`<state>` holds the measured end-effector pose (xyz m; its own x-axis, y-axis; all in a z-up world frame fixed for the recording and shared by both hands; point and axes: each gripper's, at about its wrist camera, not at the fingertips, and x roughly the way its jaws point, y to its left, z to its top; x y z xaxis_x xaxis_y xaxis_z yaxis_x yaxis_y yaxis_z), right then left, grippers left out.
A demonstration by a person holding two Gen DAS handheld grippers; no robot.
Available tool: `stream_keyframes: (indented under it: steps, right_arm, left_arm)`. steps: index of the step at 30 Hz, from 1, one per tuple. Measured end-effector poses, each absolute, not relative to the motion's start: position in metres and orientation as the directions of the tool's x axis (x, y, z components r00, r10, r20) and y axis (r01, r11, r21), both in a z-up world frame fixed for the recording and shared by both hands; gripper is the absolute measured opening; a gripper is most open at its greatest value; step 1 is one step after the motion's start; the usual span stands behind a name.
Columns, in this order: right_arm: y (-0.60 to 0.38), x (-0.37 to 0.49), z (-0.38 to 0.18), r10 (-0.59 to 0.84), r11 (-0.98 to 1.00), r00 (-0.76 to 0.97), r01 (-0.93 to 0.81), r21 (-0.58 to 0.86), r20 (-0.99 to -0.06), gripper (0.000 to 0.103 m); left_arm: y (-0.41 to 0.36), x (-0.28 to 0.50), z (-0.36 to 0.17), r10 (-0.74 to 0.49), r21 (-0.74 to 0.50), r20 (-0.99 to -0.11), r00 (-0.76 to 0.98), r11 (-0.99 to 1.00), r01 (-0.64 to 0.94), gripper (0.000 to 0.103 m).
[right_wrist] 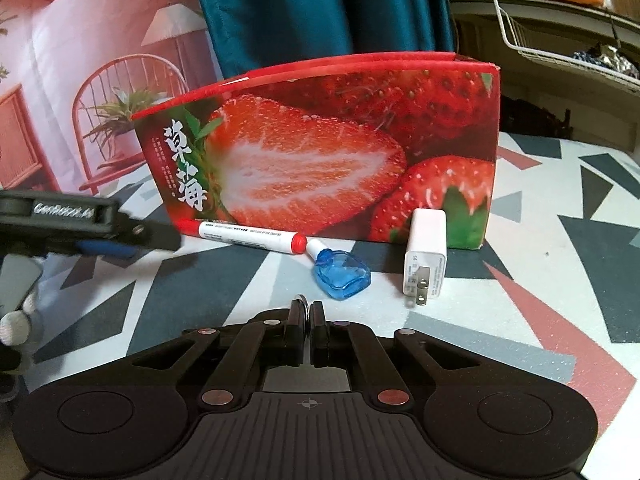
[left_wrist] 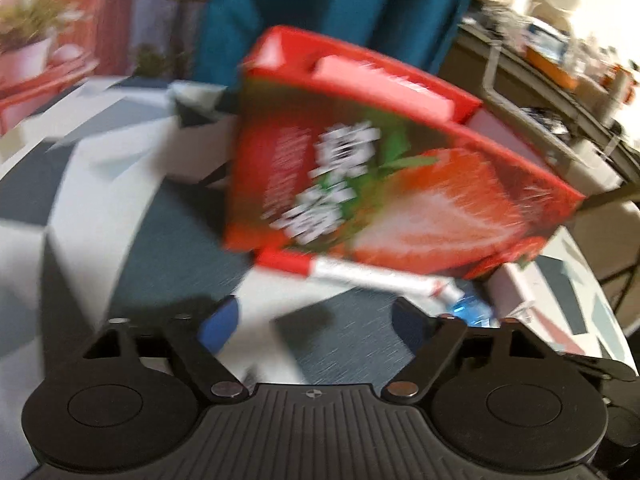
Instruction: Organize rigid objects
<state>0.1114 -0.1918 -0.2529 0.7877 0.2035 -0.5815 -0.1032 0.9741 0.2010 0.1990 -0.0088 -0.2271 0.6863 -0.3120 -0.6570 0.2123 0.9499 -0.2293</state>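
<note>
A red strawberry-printed box (right_wrist: 320,152) stands on the patterned table; it also shows blurred in the left wrist view (left_wrist: 392,184). In front of it lie a white marker with red cap (right_wrist: 248,236), a small blue bottle (right_wrist: 342,276) and a white USB charger (right_wrist: 424,256). My right gripper (right_wrist: 307,320) is shut on a thin metal ring (right_wrist: 302,306), just short of the blue bottle. My left gripper (left_wrist: 312,316) is open and empty in front of the box; it shows at the left of the right wrist view (right_wrist: 120,240). The marker (left_wrist: 360,274) and bottle (left_wrist: 472,308) show there too.
The table (right_wrist: 560,280) has a grey, white and red triangle cloth. A blue curtain (right_wrist: 320,12) and a pink wall poster (right_wrist: 80,80) stand behind. A wire shelf with clutter (right_wrist: 560,40) is at the right.
</note>
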Motion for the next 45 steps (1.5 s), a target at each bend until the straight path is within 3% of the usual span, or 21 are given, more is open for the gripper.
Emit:
stream_keyframes:
  steps: [1,2,8,21,34,42,45]
  right_arm:
    - [-0.192,0.112,-0.253,0.207,0.973,0.787,-0.103,0.207,-0.581,0.003]
    - [-0.193,0.112,-0.253,0.209,0.972,0.787,-0.103,0.211,-0.580,0.003]
    - [-0.197,0.113,-0.255,0.226,0.965,0.785,-0.101,0.240,-0.577,0.003]
    - [-0.204,0.113,-0.253,0.209,0.962,0.777,-0.056,0.266,-0.593,0.003]
    - [-0.238,0.106,-0.249,0.124,0.970,0.784,0.034,0.241,-0.609,0.003]
    - [-0.247,0.106,-0.255,0.126,0.963,0.792,0.047,0.265,-0.597,0.004]
    - [-0.249,0.107,-0.256,0.132,0.961,0.794,0.044,0.273,-0.594,0.004]
  left_arm:
    - [-0.014,0.202,-0.225,-0.335,-0.227,-0.642,0.690,0.942,0.246,0.060]
    - [-0.019,0.205,-0.223,-0.357,-0.223,-0.628,0.691,0.934,0.279,0.055]
    - [-0.035,0.227,-0.221,-0.356,-0.168,-0.622,0.698,0.931,0.325,0.054]
    - [-0.093,0.234,-0.227,-0.541,-0.320,-0.687,0.486,0.825,0.466,0.054]
    - [-0.124,0.230,-0.244,-0.495,-0.263,-0.717,0.490,0.844,0.467,0.054]
    - [-0.141,0.221,-0.248,-0.457,-0.158,-0.718,0.525,0.841,0.517,0.054]
    - [-0.139,0.216,-0.249,-0.435,-0.121,-0.710,0.554,0.850,0.513,0.039]
